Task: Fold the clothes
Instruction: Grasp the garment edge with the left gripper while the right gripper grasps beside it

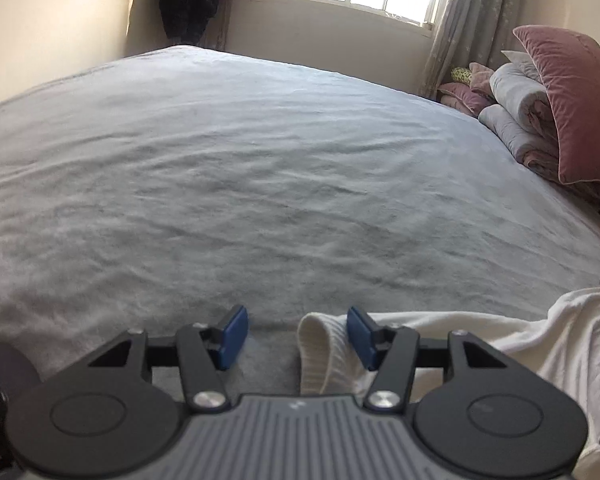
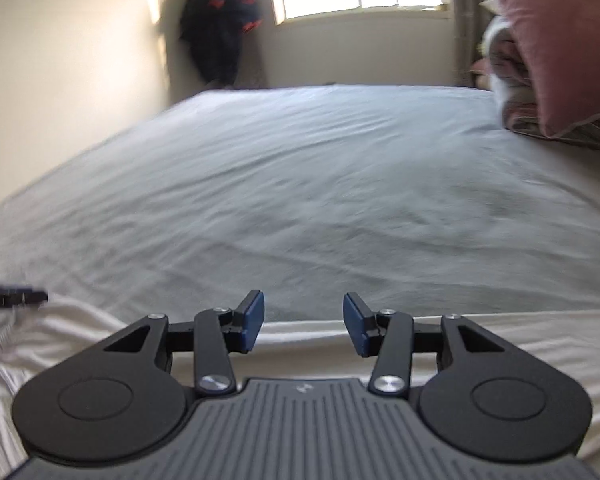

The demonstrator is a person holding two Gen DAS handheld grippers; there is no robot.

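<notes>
Left gripper (image 1: 296, 338): fingers apart, a ribbed white cuff (image 1: 320, 352) lying between them, against the right pad but unclamped. Right gripper (image 2: 304, 326): fingers apart, empty, above the white garment (image 2: 500, 344). The garment lies rumpled at the near edge of the bed (image 1: 260, 160); judged unfolded, with folding barely begun.

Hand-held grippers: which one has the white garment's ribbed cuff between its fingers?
The left hand-held gripper: the ribbed cuff stands between its open fingers. The right hand-held gripper is empty.
</notes>
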